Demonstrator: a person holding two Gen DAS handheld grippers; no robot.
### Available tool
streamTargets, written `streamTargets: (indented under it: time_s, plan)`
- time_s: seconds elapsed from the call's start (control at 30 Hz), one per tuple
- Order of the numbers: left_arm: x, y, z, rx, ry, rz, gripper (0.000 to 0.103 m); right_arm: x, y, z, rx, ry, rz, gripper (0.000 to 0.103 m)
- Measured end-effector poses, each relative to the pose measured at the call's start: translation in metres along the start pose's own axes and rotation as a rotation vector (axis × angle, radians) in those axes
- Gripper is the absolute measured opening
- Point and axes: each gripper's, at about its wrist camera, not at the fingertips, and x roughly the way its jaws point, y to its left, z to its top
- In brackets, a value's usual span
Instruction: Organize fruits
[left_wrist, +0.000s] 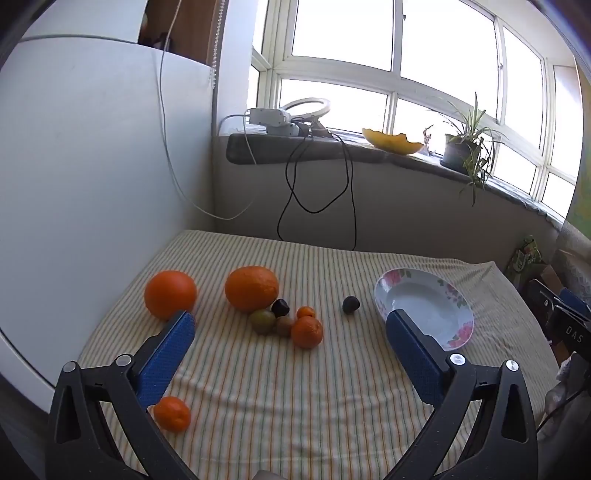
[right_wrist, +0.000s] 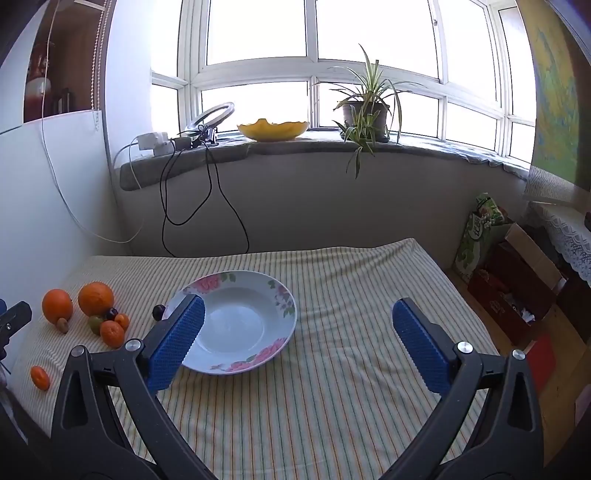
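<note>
While both grippers hang wide and empty, I'm staring at loose fruit on the striped cloth (left_wrist: 332, 406).
Left gripper (left_wrist: 291, 328) sits over two oranges (left_wrist: 170, 293), small tangerines (left_wrist: 306, 331) and a dark plum (left_wrist: 350, 304); right gripper (right_wrist: 299, 314) sits over the bare floral plate (right_wrist: 284, 295), just right of the fruit.

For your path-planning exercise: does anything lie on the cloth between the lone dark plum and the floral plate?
Nothing visible does. The dark plum sits alone on the striped cloth, with only bare cloth between it and the plate. The other fruit lies on its far side.
</note>
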Motion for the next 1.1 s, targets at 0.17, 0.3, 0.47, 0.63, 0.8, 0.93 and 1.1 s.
streamTargets:
  time_s: [0.17, 0.3, 0.47, 0.63, 0.8, 0.93, 1.1]
  plan:
    - [0.0, -0.0024, -0.0002, 0.001, -0.007, -0.001, 0.102, -0.0009, -0.0003, 0.0027, 0.003, -0.003, -0.002, 0.103]
    - [-0.0004, -0.003, -0.001, 0.001, -0.008, -0.005, 0.102, -0.0021, -0.0007, 0.0034, 0.002, -0.005, -0.005, 0.103]
    - [-0.0005, -0.0027, -0.0019, 0.001, -0.009, -0.004, 0.102, -0.003, -0.0002, 0.0036, -0.001, -0.006, -0.005, 0.103]
    - [-0.0011, -0.0032, -0.0033, 0.004, -0.011, -0.007, 0.102, -0.0035, 0.0002, 0.0035, 0.0, -0.008, -0.003, 0.103]
    - [-0.002, -0.0059, -0.0028, 0.008, -0.011, -0.012, 0.102, -0.004, -0.0003, 0.0037, -0.002, -0.01, -0.006, 0.103]
    - [-0.0034, -0.0065, -0.0022, 0.008, -0.015, -0.015, 0.102, -0.0044, -0.0002, 0.0036, -0.003, -0.014, -0.008, 0.103]
    - [-0.004, -0.006, -0.0018, 0.006, -0.016, -0.016, 0.102, -0.0049, -0.0004, 0.0041, -0.001, -0.015, -0.007, 0.103]
